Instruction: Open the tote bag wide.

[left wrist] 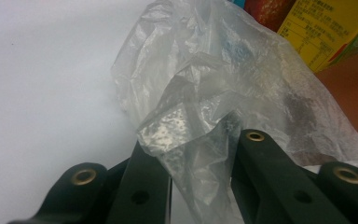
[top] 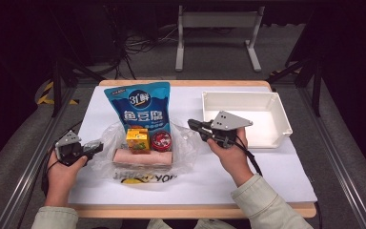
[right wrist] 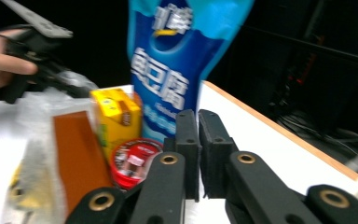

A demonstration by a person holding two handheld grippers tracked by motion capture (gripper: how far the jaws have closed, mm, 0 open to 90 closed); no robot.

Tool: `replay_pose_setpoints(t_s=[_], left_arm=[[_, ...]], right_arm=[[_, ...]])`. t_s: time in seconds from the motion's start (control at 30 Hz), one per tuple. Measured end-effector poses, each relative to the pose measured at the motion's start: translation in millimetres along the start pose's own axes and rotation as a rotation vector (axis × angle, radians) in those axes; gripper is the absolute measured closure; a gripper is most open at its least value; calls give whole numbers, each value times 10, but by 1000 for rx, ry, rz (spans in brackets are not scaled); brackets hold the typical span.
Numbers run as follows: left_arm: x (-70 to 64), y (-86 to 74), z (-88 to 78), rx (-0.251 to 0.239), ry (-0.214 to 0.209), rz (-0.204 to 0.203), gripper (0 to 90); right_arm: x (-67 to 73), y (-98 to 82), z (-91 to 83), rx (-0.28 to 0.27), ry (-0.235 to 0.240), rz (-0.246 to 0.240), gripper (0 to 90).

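— Two tools: where's each?
— Left tool [top: 94, 145] pinches the clear plastic bag's [top: 183, 143] left edge, mid-tabletop [top: 276, 169]. Right tool [top: 194, 125] hangs clenched, empty, over the bag's right edge.
— Free room?
— Bare tabletop near and right; white bin [top: 281, 114] far right.

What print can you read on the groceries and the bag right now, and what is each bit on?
"鱼豆腐": blue pouch, large white characters.
"鲜": the pouch's round top logo; the rest is blurred.
"YO": plastic bag, the remaining letters hidden.
Yellow carton: small print, too blurred.
Red tin: label unreadable.
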State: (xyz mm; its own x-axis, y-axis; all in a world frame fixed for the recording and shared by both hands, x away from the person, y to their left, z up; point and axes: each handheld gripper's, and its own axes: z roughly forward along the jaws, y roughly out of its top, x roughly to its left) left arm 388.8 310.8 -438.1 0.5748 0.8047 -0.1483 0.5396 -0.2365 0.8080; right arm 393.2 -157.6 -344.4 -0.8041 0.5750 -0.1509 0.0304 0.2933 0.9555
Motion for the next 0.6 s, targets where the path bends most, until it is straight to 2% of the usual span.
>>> replay_pose_setpoints(t_s=[0.07, 0.13, 0.3, 0.33, 0.37, 0.43, 0.5, 0.6], left_arm=[[-2, -1, 1, 0, -2, -7, 809], [4, 0, 0, 1, -4, 1, 809], [3, -2, 6, 2, -6, 3, 810], [3, -2, 6, 2, -7, 3, 810], [2, -2, 5, 3, -9, 2, 809], [0, -3, 3, 3, -14, -3, 809], [3, -2, 0, 3, -15, -4, 806], [1, -1, 2, 2, -17, -7, 806]], right_arm=[[-40, -40, 42, 27, -20, 6, 873], [-55, -93, 92, 48, -15, 18, 868], [-8, -226, 242, 109, 70, 42, 852], [-8, -226, 242, 109, 70, 42, 852], [28, -275, 292, 133, 106, 46, 821], [39, -293, 308, 139, 119, 47, 814], [84, -365, 356, 171, 145, 45, 788], [104, -383, 367, 163, 161, 47, 761]])
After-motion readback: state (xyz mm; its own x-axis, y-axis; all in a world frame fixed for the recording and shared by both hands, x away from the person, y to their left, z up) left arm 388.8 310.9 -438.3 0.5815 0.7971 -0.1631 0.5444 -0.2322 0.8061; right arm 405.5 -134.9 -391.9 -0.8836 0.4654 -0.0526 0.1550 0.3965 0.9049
